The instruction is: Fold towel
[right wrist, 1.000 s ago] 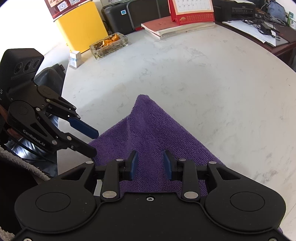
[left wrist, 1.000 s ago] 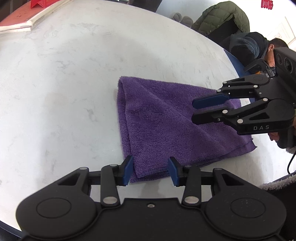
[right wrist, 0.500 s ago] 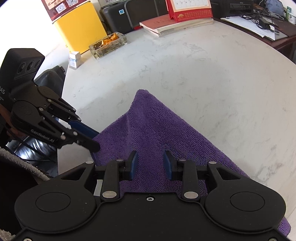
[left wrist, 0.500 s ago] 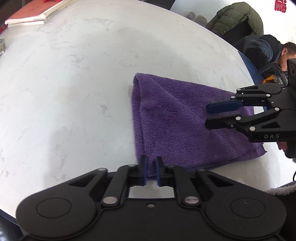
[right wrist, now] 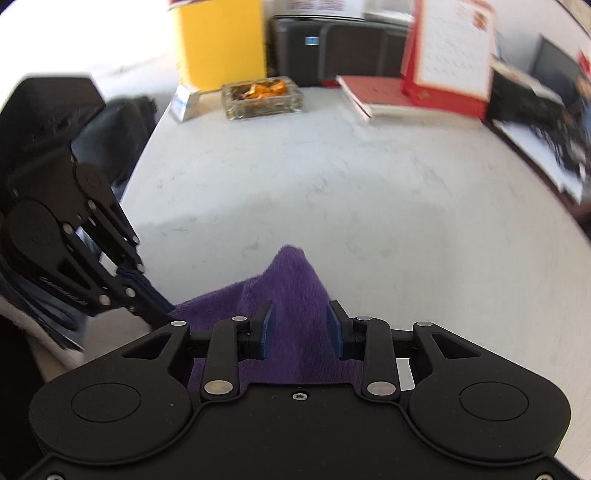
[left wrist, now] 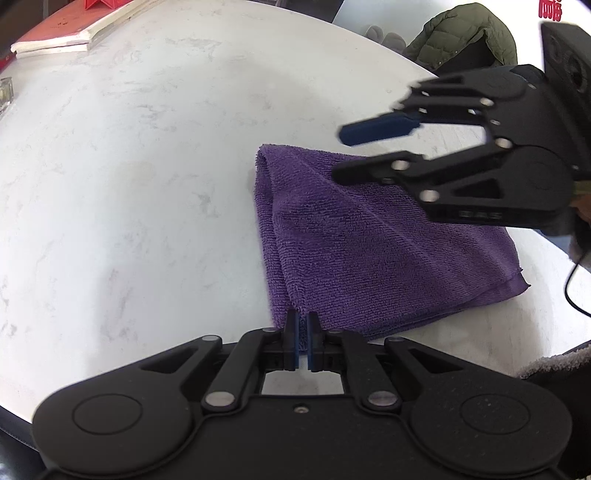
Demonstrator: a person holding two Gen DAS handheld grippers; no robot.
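On table (left wrist: 110,184), one towel (left wrist: 369,258), two hand-held grippers

The left gripper (left wrist: 302,341) has its jaws pinched on the near corner of the purple towel (left wrist: 369,251), which lies folded on the white marbled table (left wrist: 129,184). The right gripper (left wrist: 341,153) hangs above the towel's far side, jaws parted (its outline blurred). At the table's far left edge lies a red and white book (left wrist: 62,31); a green jacket (left wrist: 469,35) sits beyond the table.
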